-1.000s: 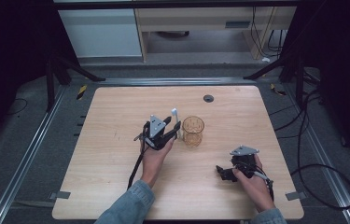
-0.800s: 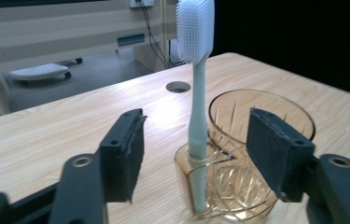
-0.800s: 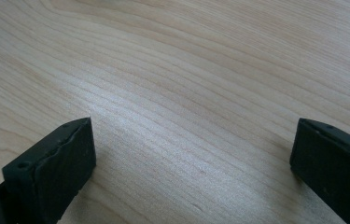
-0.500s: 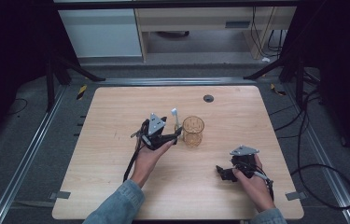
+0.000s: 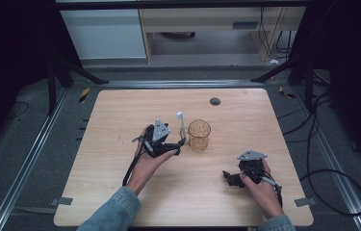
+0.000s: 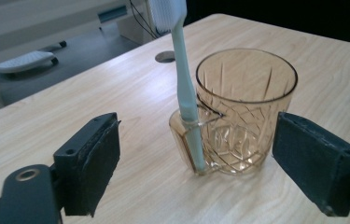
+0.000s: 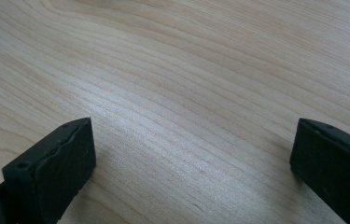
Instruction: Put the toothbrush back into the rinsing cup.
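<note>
An amber cut-pattern glass [image 5: 199,135] stands upright near the middle of the wooden counter [image 5: 120,110], a little toward the far edge. A pale green toothbrush [image 5: 182,126] stands upright in a small side pocket moulded onto the glass's wall (not in the main bowl), bristle head at the top. In the left claw view the toothbrush [image 6: 185,88] rises from that pocket on the near-left of the glass [image 6: 242,112], its white bristles reaching the top of the frame.

The left claw [image 5: 179,146] is held just beside the glass on its left-hand side, pointing toward it. Its jaws have just been opening and now stand wide: in the left claw view [image 6: 196,165] the two black pads sit well clear on either side of the glass and toothbrush, with counter showing in the gaps, so nothing is gripped. The person's left hand wraps the claw's body from below, the sleeve coming in from the counter's near edge, and a black cable trails back along the forearm.

The right claw [image 5: 228,178] rests low by the near-right part of the counter, well apart from the glass, in the person's right hand. In the right claw view [image 7: 191,154] its jaws are spread wide over bare wood grain.

A small dark round inset [image 5: 215,101] sits in the counter near the far edge, beyond the glass.
</note>
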### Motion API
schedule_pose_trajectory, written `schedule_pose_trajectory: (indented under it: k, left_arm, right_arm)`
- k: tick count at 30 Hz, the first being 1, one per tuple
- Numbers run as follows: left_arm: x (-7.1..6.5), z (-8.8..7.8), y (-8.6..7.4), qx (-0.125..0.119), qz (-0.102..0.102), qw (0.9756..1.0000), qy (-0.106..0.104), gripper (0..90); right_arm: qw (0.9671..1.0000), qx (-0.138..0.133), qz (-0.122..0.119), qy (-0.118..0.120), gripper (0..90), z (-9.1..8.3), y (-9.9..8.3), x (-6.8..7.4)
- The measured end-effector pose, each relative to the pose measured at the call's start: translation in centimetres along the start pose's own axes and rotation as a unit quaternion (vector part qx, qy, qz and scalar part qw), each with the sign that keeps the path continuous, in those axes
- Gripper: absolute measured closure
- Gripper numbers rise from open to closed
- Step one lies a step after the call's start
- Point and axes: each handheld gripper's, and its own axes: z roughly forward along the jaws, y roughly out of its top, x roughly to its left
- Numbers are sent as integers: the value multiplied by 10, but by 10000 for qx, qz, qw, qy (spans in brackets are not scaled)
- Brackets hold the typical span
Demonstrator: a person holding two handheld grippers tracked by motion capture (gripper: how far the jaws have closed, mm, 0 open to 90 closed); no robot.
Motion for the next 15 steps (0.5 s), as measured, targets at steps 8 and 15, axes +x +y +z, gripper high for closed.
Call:
schedule_pose_trajectory:
  k: [8,15]
  left_arm:
    - [-2,-6,-3,422,220,9987,-175,112]
    - [-1,-11,-11,616,295,9974,-234,107]
  right_arm:
    - [10000,0,0,0,5,0,0,0]
    - [10000,2,11,0,5,0,0,0]
